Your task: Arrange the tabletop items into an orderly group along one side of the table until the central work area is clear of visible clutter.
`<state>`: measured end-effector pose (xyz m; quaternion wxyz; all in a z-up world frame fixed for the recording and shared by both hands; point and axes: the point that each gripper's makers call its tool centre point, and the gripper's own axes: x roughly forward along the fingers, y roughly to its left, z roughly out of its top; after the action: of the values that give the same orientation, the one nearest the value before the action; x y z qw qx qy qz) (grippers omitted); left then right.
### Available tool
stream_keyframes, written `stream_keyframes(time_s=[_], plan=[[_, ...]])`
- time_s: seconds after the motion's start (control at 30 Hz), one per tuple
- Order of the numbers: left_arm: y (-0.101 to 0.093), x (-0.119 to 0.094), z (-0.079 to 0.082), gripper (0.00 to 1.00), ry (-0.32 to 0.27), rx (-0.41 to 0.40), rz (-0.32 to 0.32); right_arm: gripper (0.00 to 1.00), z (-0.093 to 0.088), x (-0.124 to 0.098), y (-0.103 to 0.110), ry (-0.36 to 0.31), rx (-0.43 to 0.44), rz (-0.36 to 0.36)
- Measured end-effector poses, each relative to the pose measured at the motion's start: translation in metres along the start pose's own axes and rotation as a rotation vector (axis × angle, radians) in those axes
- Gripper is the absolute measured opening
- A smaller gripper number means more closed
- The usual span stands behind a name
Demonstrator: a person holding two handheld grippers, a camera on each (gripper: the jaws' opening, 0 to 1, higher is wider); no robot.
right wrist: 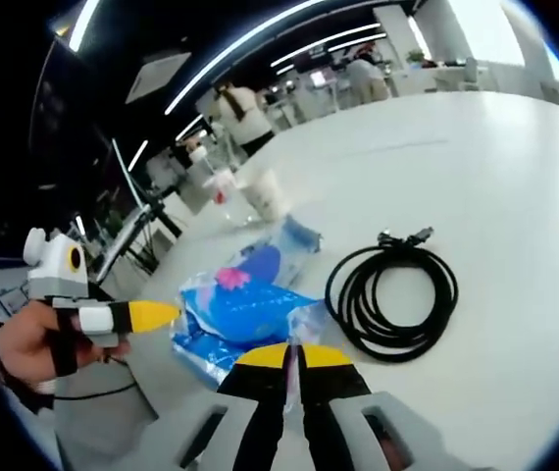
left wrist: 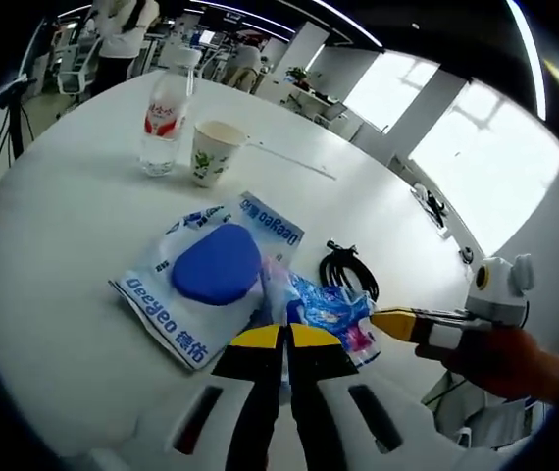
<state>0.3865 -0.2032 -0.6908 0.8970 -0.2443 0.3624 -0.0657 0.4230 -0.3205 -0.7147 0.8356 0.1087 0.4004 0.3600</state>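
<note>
The left gripper (left wrist: pixel 284 339) fingers are pressed together at the edge of the blue snack packet (left wrist: pixel 329 314); the right gripper (right wrist: pixel 292 358) fingers are likewise closed at the packet's edge (right wrist: pixel 245 314), though whether either pinches film cannot be told. The packet overlaps the pouch (left wrist: pixel 211 275), beside the coiled cable (right wrist: pixel 392 289) on the table (left wrist: pixel 64 324). Risk: opposing pulls could tear the thin film or drag the pouch.
</note>
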Motion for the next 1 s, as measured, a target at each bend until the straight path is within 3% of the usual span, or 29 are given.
stream_keyframes(time_s=[0.27,0.53,0.77,1.0], plan=[[0.0,-0.006,0.011,0.0,-0.013,0.017,0.003,0.0,0.003,-0.002,0.007,-0.006,-0.003,0.02],[-0.002,-0.011,0.03,0.0,-0.043,0.044,0.001,0.0,0.021,-0.004,0.012,-0.031,-0.016,0.036],[-0.014,0.002,0.046,0.0,-0.053,0.073,-0.019,0.0,0.036,-0.004,0.002,-0.044,-0.032,0.029],[-0.03,0.023,0.048,0.0,-0.028,0.112,-0.048,0.0,0.049,-0.011,-0.021,-0.059,-0.027,-0.001]])
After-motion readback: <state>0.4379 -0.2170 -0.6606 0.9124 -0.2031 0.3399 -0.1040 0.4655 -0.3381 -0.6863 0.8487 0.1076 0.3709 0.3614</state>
